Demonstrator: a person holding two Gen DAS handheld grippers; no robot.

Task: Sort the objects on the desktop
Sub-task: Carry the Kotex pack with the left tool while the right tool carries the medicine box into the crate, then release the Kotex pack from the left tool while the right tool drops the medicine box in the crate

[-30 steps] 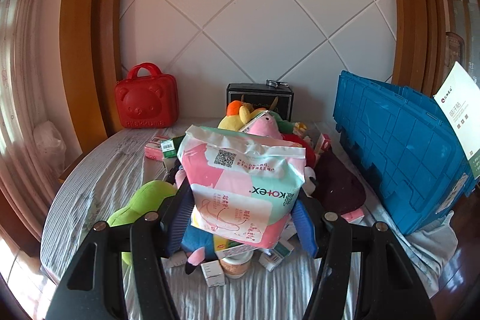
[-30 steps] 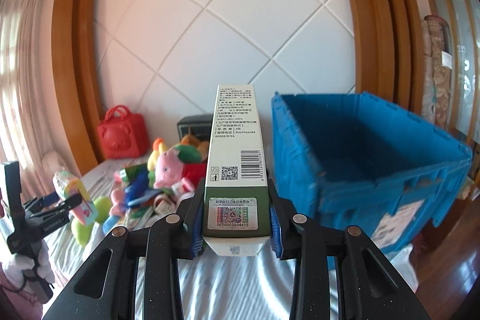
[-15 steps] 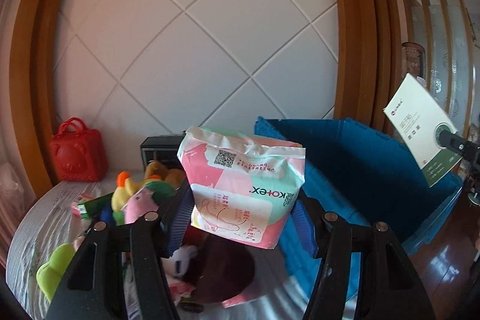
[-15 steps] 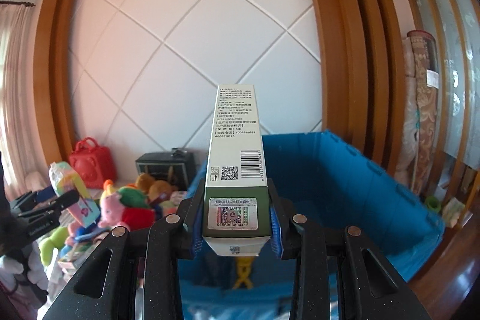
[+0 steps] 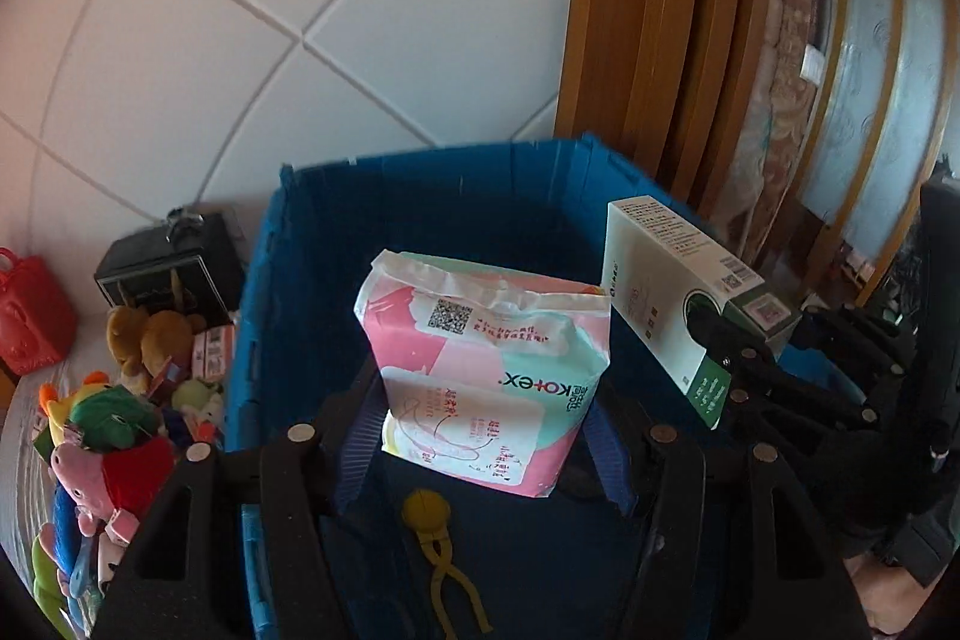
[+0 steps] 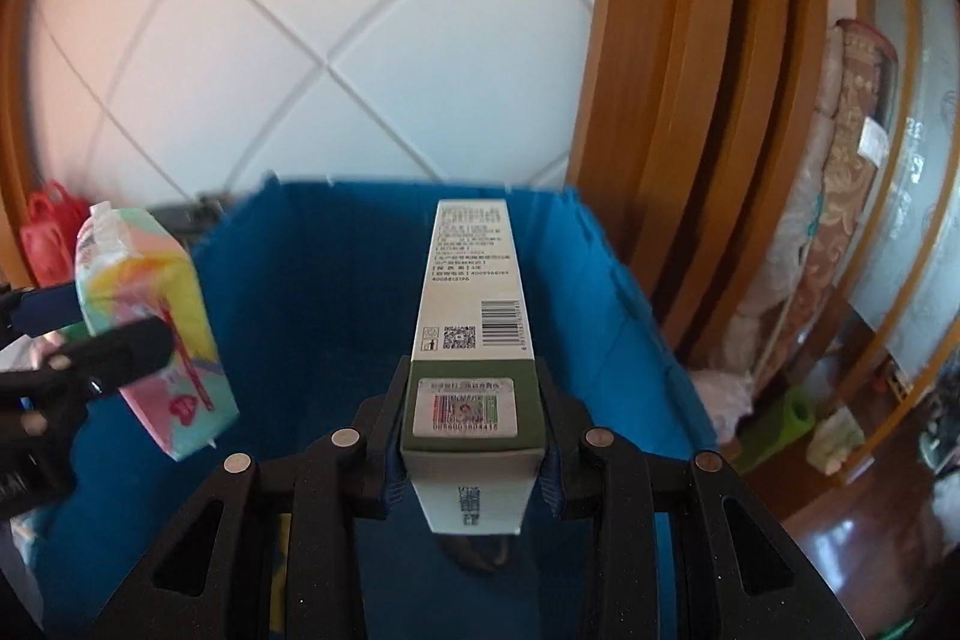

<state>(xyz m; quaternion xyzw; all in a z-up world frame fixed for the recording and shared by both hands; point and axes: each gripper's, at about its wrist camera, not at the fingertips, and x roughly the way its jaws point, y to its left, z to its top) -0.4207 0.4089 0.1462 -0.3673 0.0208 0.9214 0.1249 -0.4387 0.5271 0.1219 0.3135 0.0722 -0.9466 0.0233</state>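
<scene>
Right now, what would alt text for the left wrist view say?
Black tongs grip a pink and mint Kotex pack over an open blue crate. At right, other tongs hold a white and green box; plush toys lie left.

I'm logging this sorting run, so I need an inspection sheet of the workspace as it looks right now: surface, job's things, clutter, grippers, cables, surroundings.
Surface: striped grey cloth, mostly covered.
Job's things: pink Kotex pack and white-and-green carton, both held over the open blue crate; yellow clip lies inside it.
Clutter: plush toys and small boxes piled left of the crate; red bear case; black box.
Grippers: left gripper shut on the pack; right gripper shut on the carton.
Cables: nothing seen.
Surroundings: white quilted wall panel, wooden frame.
</scene>
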